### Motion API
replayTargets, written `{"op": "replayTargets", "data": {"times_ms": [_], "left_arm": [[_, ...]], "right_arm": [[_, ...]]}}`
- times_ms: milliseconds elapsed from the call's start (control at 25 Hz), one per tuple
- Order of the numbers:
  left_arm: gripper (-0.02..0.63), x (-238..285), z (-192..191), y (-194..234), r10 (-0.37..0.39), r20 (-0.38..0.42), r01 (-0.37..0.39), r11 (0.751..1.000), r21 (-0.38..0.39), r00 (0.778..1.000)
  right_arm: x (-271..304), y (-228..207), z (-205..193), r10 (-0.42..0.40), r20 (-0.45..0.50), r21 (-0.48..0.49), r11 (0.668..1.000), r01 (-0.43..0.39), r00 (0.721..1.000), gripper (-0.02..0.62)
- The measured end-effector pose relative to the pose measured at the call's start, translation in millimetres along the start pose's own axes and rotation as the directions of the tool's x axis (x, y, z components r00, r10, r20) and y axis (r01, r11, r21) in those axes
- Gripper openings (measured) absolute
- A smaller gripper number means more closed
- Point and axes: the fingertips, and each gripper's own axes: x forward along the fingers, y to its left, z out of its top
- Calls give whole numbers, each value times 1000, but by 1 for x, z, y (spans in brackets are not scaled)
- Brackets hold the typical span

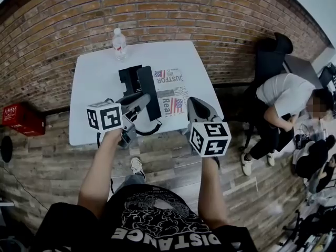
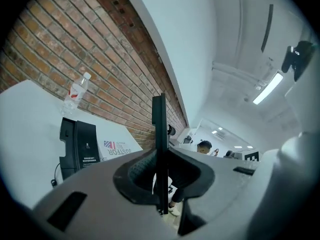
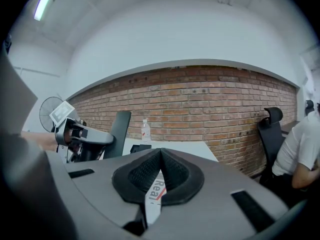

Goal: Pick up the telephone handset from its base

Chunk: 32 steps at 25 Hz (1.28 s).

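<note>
Left hand-held gripper (image 2: 161,156): I see it clamping handset (image 1: 149,91)
Right hand-held gripper (image 3: 160,155): closed, empty
Nearby: base (image 1: 129,76), bottle (image 1: 119,43), flyer (image 1: 171,83) on worktop (image 1: 94,93)

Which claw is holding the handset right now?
The left claw: its jaws pinch the thin black handset, held clear of the base. The right claw is shut on nothing.

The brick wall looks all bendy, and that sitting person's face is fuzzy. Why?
Head view: the wide lens bows the brick wall and darkens the corners; the fuzzy patch on the seated person was added afterwards. Right gripper view: the wall arches. Left gripper view: the ceiling light glares.
</note>
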Motion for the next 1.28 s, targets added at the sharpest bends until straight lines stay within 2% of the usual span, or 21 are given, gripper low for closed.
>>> {"op": "replayTargets", "data": {"times_ms": [360, 680, 1280], "left_arm": [[72, -20, -13, -29, 82, 56, -86, 994, 72, 995], [72, -38, -20, -37, 149, 111, -160, 982, 97, 983], [72, -35, -29, -41, 167, 103, -178, 978, 109, 980]], "right_arm": [[-33, 4, 0, 28, 28, -21, 999, -28, 999, 0], [-52, 9, -6, 37, 20, -52, 998, -36, 999, 0], [-62, 2, -7, 34, 27, -54, 998, -32, 999, 0]]}}
